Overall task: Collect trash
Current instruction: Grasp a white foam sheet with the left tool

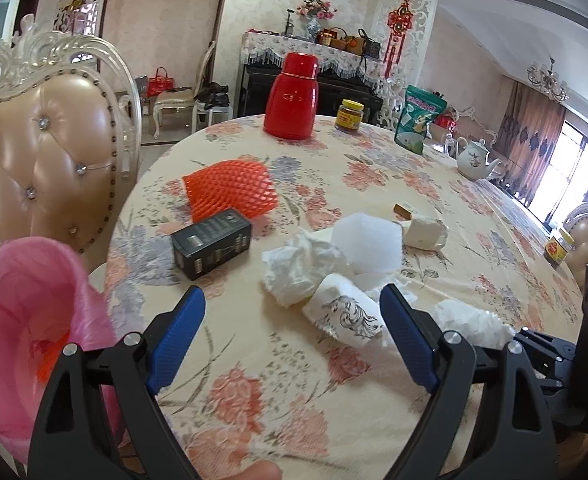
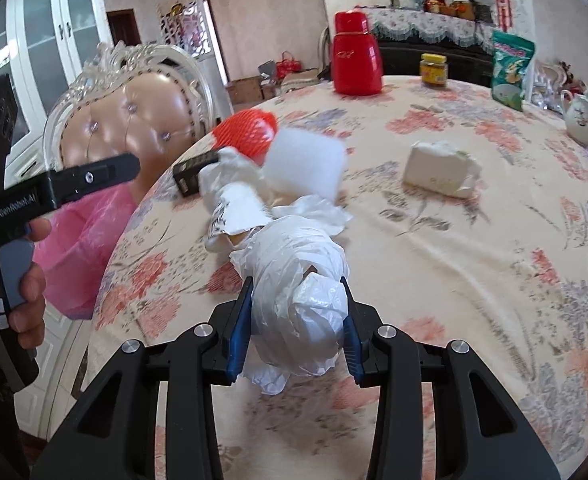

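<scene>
Right gripper [image 2: 297,312] jaws clamped on crumpled white plastic bag [image 2: 294,280] above table [image 2: 454,260]; left gripper [image 1: 294,320] jaws wide open, empty, patterned wrapper [image 1: 344,314] just ahead

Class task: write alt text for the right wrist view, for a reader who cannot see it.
The right gripper is shut on a crumpled white plastic bag above a floral tablecloth. More white wrappers, a foam block and a pink-lined bin lie beyond.

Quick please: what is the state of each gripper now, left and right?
Left gripper: open, fingers wide, holding nothing, just above the table in front of the crumpled paper.
Right gripper: closed on the white plastic bag.
</scene>
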